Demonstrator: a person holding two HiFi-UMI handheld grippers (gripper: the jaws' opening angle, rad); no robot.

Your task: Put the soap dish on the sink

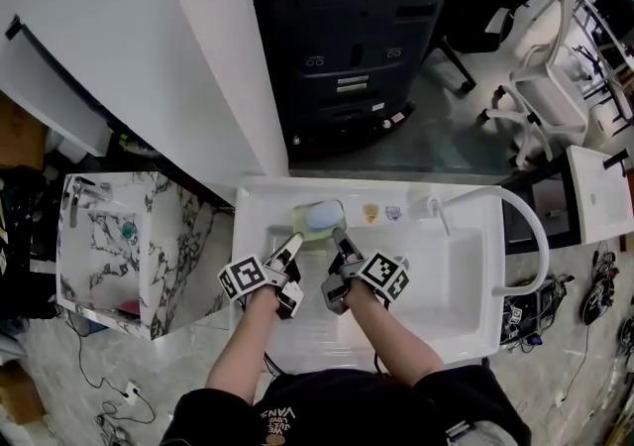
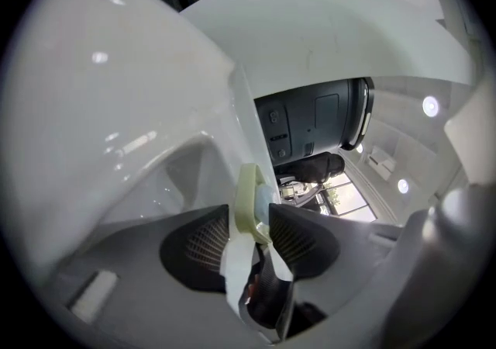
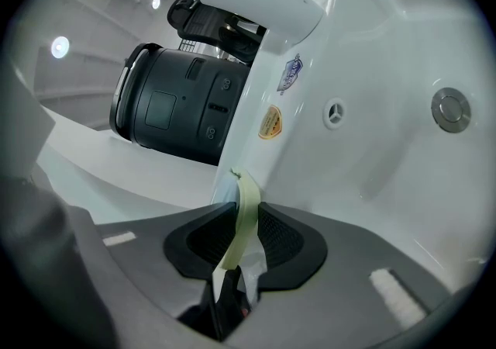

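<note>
Ideally, the soap dish (image 1: 319, 219), clamped by left gripper (image 1: 294, 243) and right gripper (image 1: 340, 238) alike, is lowered level onto the sink's (image 1: 267, 196) back edge.

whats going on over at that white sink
A person holds a two-jaw gripper in each hand. The left gripper and right gripper are both shut on opposite rims of a pale green soap dish carrying a pale blue bar of soap. The dish is at the back ledge of the white sink; whether it rests there yet is unclear.
</note>
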